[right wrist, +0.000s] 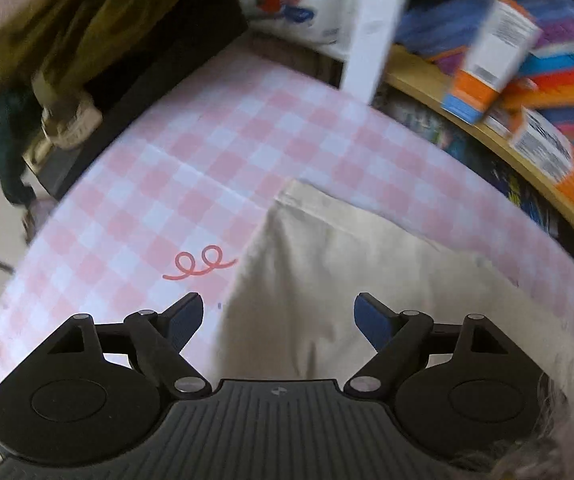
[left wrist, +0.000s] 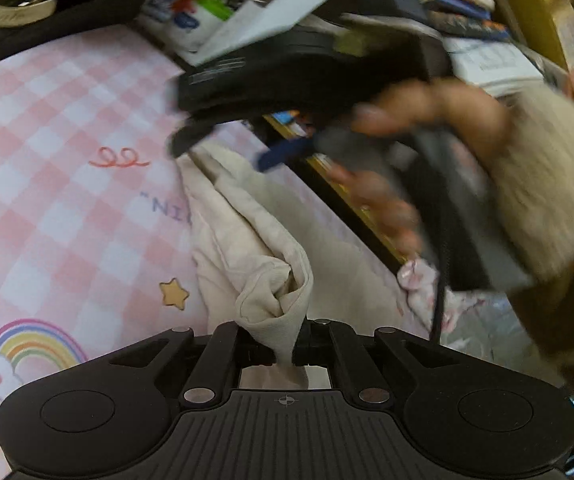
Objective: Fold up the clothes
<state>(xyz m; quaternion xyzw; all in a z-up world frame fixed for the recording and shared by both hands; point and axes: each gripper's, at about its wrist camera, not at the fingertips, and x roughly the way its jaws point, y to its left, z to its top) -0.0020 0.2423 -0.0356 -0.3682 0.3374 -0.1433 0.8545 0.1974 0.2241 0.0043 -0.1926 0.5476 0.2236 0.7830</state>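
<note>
Pinching a bunched corner of the cream garment above the checked cloth, the left gripper was clamped; the right gripper gaped empty, folding seemingly underway

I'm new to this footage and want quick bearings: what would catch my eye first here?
Probably the cream fabric garment bunched and pinched in the shut left gripper, trailing across the pink-and-white checked tablecloth. Next, the open right gripper, blue-padded, above the flat part of the garment, and its holder's hand in a fuzzy beige sleeve at the left view's right.
</note>
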